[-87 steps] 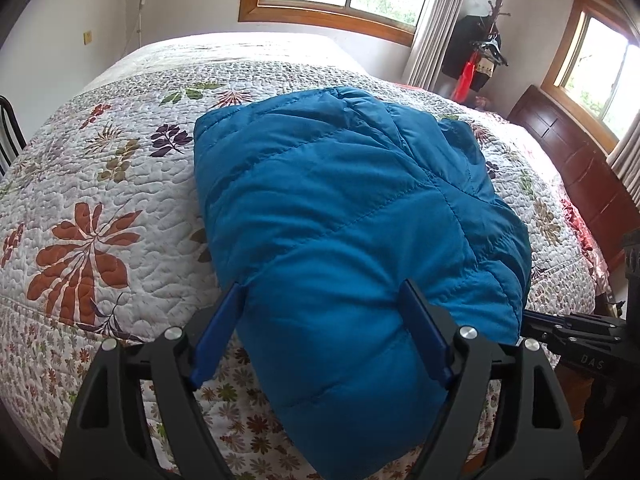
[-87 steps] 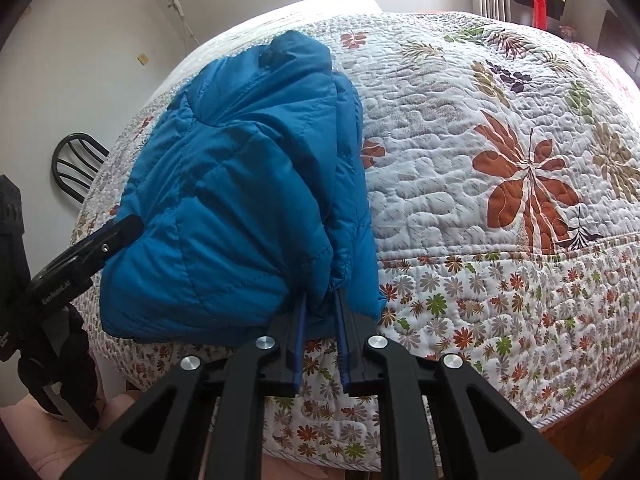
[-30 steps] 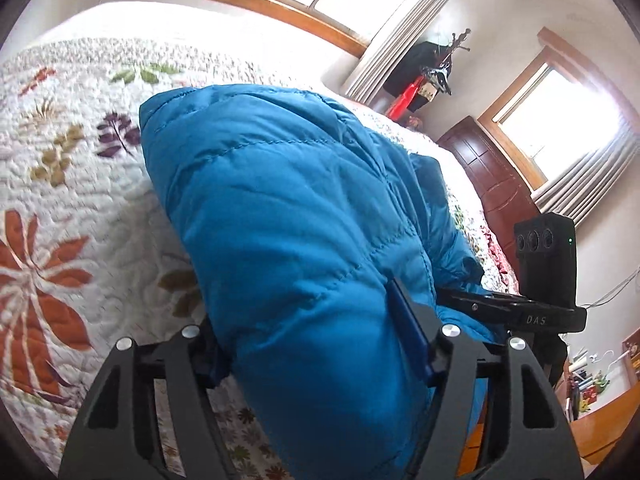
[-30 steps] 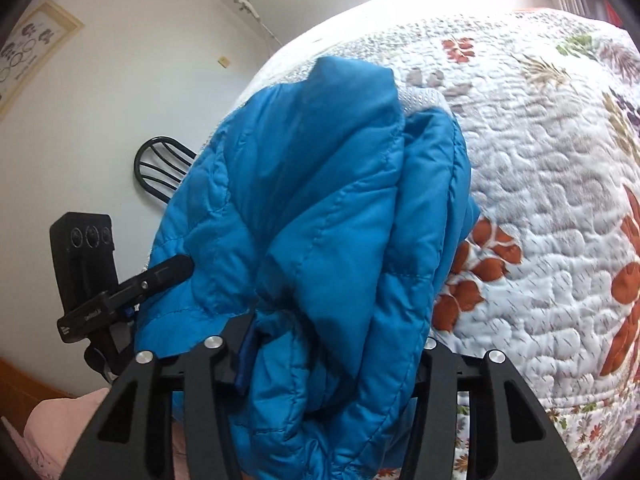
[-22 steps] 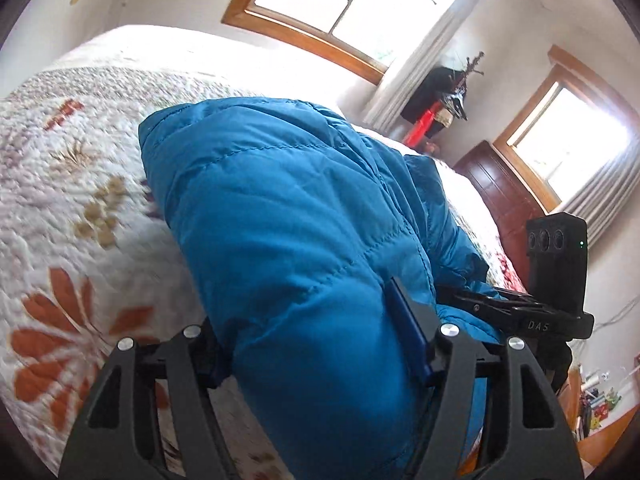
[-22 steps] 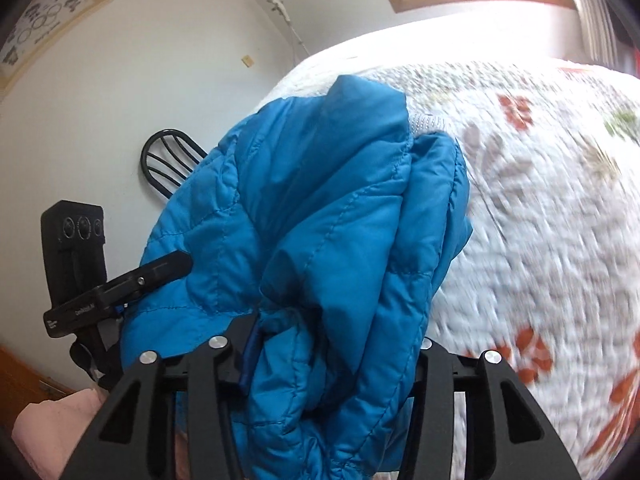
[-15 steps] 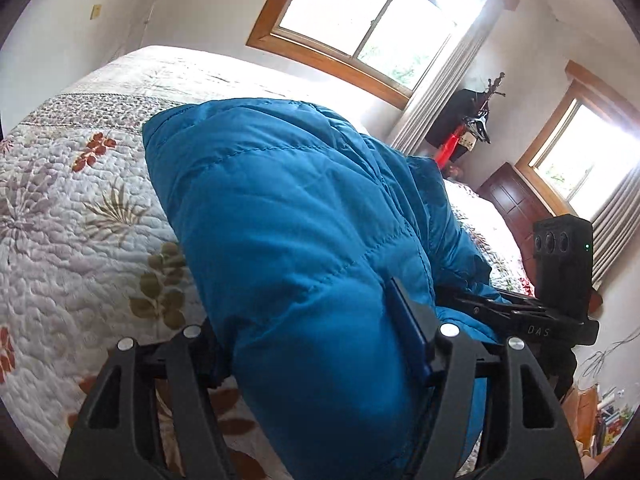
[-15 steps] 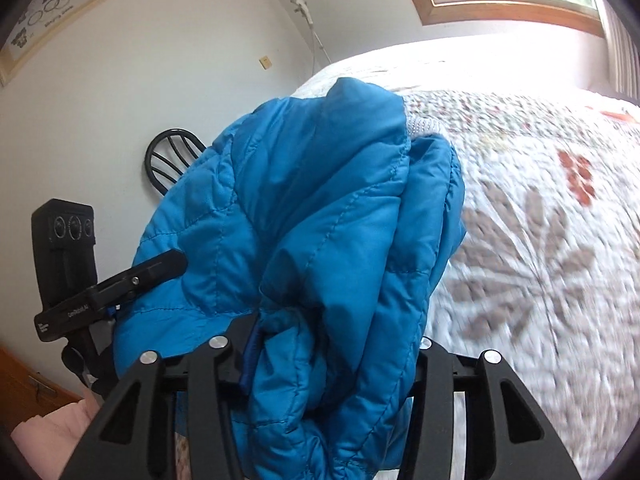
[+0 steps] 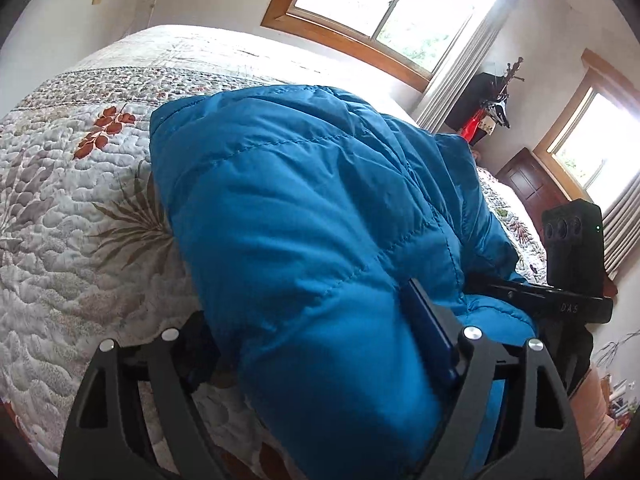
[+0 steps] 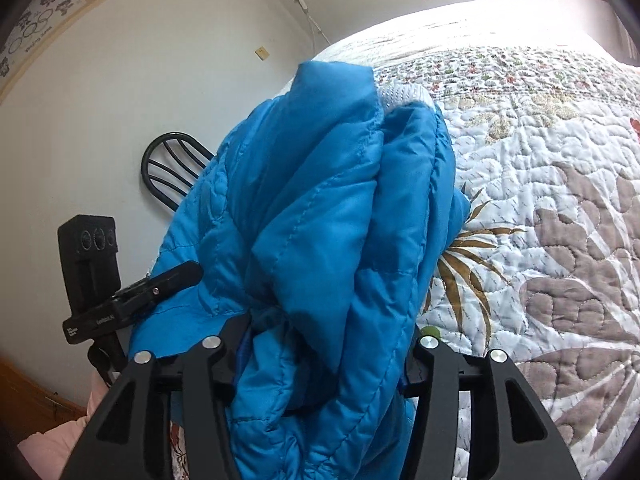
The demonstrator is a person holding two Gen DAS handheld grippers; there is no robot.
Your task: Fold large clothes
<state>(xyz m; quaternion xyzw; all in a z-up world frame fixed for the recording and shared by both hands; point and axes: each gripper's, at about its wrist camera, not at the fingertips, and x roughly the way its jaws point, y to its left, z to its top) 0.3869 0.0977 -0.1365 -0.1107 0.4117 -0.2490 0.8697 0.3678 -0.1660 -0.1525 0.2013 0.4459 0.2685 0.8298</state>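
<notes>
Left gripper (image 9: 320, 344): jaws set wide, clamped across a thick folded bundle of the blue puffer jacket (image 9: 304, 208); the right-hand pad is pressed into the fabric, the left-hand pad is hidden under it.

Right gripper (image 10: 324, 344): jaws likewise spread wide, filled by several stacked layers of the same jacket at its opposite edge.

Location of jacket: raised between the two grippers, bulging forward from both and extending out over the floral quilted bedspread (image 9: 60, 216). Whether its far end touches the quilt cannot be determined.

Key relation: the jacket's long axis runs away from both grippers toward the head of the bed, and the two holds sit side by side at the near end, neither gripper clearly closer. Each gripper appears at the edge of the other's view.

Assessment: the bundle appears folded and in transit; the next move likely requires lowering both holds evenly, since the padded layers could spring apart.

Also present: wooden-framed window (image 9: 380, 12), black chair (image 10: 172, 172).
</notes>
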